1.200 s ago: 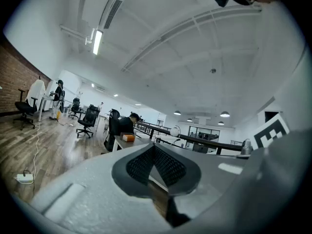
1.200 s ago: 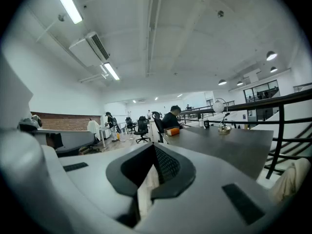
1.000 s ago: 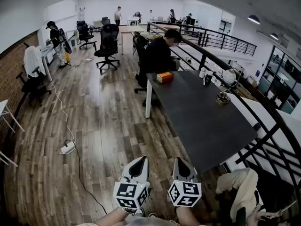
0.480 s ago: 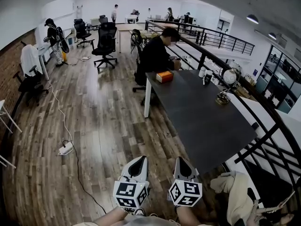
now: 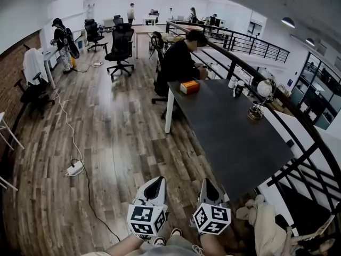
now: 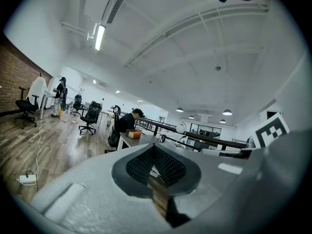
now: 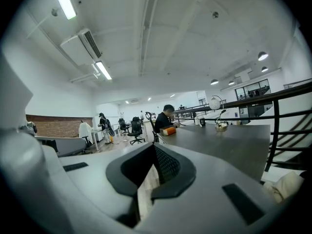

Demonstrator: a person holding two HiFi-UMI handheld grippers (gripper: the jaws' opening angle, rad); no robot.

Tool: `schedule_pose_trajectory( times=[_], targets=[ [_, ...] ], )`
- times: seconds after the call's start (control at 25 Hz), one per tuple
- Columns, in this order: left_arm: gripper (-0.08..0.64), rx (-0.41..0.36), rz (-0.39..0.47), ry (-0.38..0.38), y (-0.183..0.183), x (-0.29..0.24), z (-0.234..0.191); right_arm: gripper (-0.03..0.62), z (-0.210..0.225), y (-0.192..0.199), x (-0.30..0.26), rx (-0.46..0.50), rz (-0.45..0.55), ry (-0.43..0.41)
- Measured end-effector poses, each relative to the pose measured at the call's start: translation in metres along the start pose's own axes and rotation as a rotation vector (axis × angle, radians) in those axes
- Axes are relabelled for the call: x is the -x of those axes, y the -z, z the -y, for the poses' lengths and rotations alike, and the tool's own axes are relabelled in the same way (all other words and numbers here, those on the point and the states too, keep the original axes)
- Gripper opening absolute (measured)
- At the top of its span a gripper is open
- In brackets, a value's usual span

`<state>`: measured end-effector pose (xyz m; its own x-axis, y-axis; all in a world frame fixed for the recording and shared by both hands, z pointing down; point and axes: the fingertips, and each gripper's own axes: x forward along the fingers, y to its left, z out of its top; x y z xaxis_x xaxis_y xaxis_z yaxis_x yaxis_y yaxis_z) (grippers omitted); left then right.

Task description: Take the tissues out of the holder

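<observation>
The tissue holder [image 5: 189,86] is an orange box at the far end of the long dark table [image 5: 234,143]. It also shows small and distant in the left gripper view [image 6: 133,135] and the right gripper view [image 7: 169,130]. Both grippers are held low and close to my body, over the wooden floor and short of the table's near end. My left gripper [image 5: 157,182] is shut with nothing between its jaws, tips meeting [image 6: 154,147]. My right gripper [image 5: 208,184] is likewise shut and empty [image 7: 155,147]. Neither is anywhere near the holder.
A person in black [image 5: 181,60] sits at the table's far end, beside the holder. A globe lamp [image 5: 260,97] and cups [image 5: 234,87] stand along the table's right side, by a black railing [image 5: 298,148]. A power strip with cable [image 5: 75,168] lies on the floor.
The head view has shifted a little, and shoe tips now show below the grippers. Both grippers stay shut in about the same place.
</observation>
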<state>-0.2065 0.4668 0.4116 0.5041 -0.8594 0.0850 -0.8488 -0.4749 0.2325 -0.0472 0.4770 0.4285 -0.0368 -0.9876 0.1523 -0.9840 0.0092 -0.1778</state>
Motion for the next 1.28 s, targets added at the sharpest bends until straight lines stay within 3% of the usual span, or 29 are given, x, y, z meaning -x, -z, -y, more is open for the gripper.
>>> schedule_pose_trajectory(
  times=[0.4,0.84,1.28],
  targets=[
    [0.008,0.01,-0.008,-0.021,0.002,-0.022,-0.015,0.006,0.003,0.0,-0.029,0.008,-0.006,-0.004],
    [0.008,0.004,0.009,-0.046,-0.004,-0.081,-0.024,0.006,0.02,-0.006,-0.089,0.003,-0.016,-0.04],
    [0.008,-0.003,0.007,-0.066,-0.025,-0.149,-0.026,0.006,0.043,-0.039,-0.154,0.021,-0.011,-0.062]
  ],
)
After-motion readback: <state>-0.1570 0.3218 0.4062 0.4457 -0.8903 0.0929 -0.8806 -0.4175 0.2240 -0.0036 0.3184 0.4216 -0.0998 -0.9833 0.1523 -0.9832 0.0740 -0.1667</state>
